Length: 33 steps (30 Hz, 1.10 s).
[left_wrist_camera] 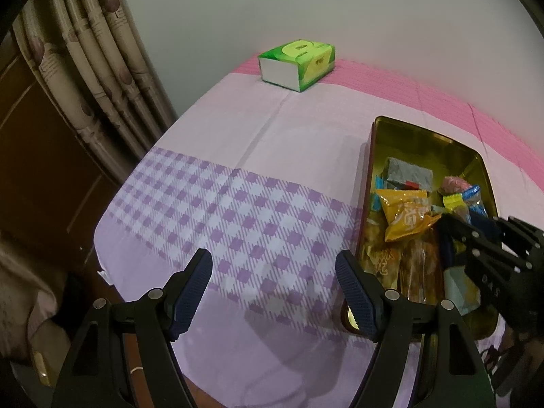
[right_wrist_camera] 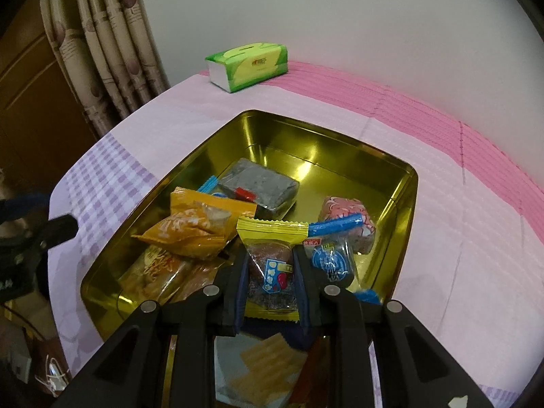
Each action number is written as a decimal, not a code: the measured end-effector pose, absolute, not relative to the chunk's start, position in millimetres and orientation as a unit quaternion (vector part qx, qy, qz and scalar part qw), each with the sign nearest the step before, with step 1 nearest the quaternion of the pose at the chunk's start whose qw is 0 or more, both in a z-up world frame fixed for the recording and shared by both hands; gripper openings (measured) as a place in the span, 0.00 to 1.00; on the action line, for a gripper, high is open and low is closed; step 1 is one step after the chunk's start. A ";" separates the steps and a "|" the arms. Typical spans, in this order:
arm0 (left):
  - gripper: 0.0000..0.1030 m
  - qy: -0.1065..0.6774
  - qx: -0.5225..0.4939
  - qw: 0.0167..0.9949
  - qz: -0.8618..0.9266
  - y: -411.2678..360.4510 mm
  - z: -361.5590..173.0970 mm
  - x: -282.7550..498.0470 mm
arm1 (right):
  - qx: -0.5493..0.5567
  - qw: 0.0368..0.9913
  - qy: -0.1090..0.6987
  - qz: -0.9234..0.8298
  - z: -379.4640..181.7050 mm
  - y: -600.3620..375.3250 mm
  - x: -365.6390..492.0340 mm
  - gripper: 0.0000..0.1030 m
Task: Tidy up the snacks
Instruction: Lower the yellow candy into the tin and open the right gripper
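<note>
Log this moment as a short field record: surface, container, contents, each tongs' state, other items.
surface: table with pink and purple checked cloth
container: gold tin, open
contents: assorted wrapped snacks, including grey packet and orange packet
left tongs: open, empty, above cloth beside tin
right tongs: shut on yellow-edged packet, over tin
other: tissue pack at far edge

It was a home room, shown by the patterned curtain (left_wrist_camera: 85, 68), a wooden door (left_wrist_camera: 37, 170), and a table under a pink-and-lilac checked cloth (left_wrist_camera: 238, 176) bearing a green tissue pack (left_wrist_camera: 297, 64).
</note>
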<state>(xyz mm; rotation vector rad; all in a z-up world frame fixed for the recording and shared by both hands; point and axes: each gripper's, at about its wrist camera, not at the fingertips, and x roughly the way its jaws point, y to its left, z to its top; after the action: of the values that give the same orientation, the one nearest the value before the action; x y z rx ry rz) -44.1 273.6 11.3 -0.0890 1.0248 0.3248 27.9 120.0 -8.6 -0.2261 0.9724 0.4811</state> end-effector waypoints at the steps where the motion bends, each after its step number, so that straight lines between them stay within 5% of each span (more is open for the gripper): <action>1: 0.73 0.488 -0.041 0.858 0.154 273.0 11.1 -44.6 | -0.106 0.850 0.463 0.227 -8.6 119.9 28.5 0.22; 14: 0.73 0.488 -0.022 0.861 0.141 262.1 13.4 -53.8 | -0.105 0.857 0.458 0.211 -6.3 122.4 27.5 0.27; 21: 0.73 0.489 -0.011 0.861 0.137 256.8 14.5 -57.6 | -0.106 0.866 0.439 0.215 12.1 120.3 12.1 0.62; 33: 0.73 0.488 -0.002 0.863 0.130 249.1 17.5 -63.4 | -0.072 0.869 0.446 0.200 41.2 97.4 -19.6 0.84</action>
<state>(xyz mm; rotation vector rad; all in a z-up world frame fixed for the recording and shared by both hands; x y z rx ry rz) -63.4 249.1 17.5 -0.0041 1.0237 0.2724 -19.6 97.4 41.2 -0.1514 0.9321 0.4194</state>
